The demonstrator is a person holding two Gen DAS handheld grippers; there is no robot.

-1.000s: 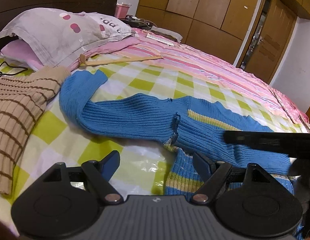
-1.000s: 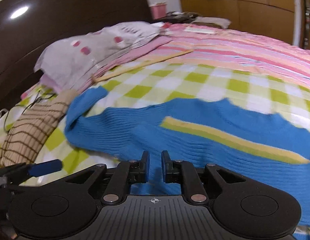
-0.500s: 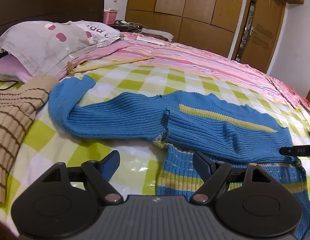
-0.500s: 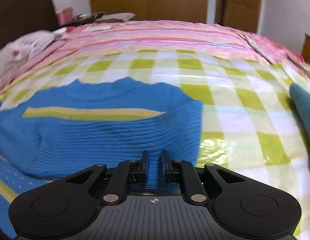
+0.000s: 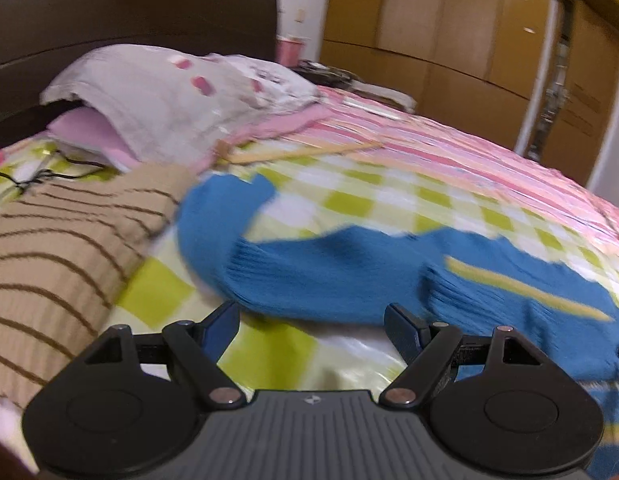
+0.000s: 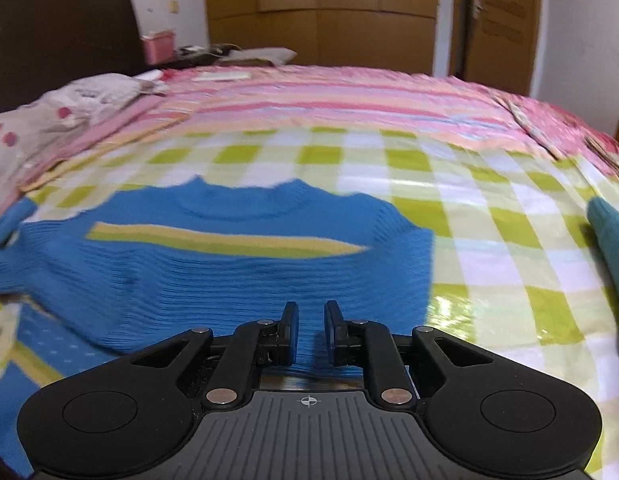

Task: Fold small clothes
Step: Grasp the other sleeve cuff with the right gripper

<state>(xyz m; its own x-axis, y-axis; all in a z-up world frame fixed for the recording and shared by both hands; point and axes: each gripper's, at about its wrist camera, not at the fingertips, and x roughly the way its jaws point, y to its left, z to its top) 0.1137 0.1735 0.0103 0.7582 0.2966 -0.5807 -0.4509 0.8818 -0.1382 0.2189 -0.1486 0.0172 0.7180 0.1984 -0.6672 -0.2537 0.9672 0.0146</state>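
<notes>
A small blue ribbed sweater (image 6: pixel 237 272) with a yellow chest stripe lies on the green-checked bed sheet (image 6: pixel 489 208). Its right side is folded over the body. Its left sleeve (image 5: pixel 213 216) stretches out toward the pillows in the left wrist view. My left gripper (image 5: pixel 311 322) is open and empty, just short of the sleeve's lower edge. My right gripper (image 6: pixel 311 330) is nearly closed with a narrow gap, low over the sweater's folded part, and I cannot tell whether cloth is pinched.
A beige sweater with brown stripes (image 5: pixel 57 256) lies at the left by the pillows (image 5: pixel 169 96). A wooden stick (image 5: pixel 301 152) lies on the pink striped cover (image 6: pixel 349 92). A teal garment (image 6: pixel 609 248) sits at the right edge. Wardrobe doors stand behind.
My left gripper has swung left toward the outstretched sleeve and the beige sweater. My right gripper's view has shifted slightly, still over the folded part; its jaws stay nearly closed.
</notes>
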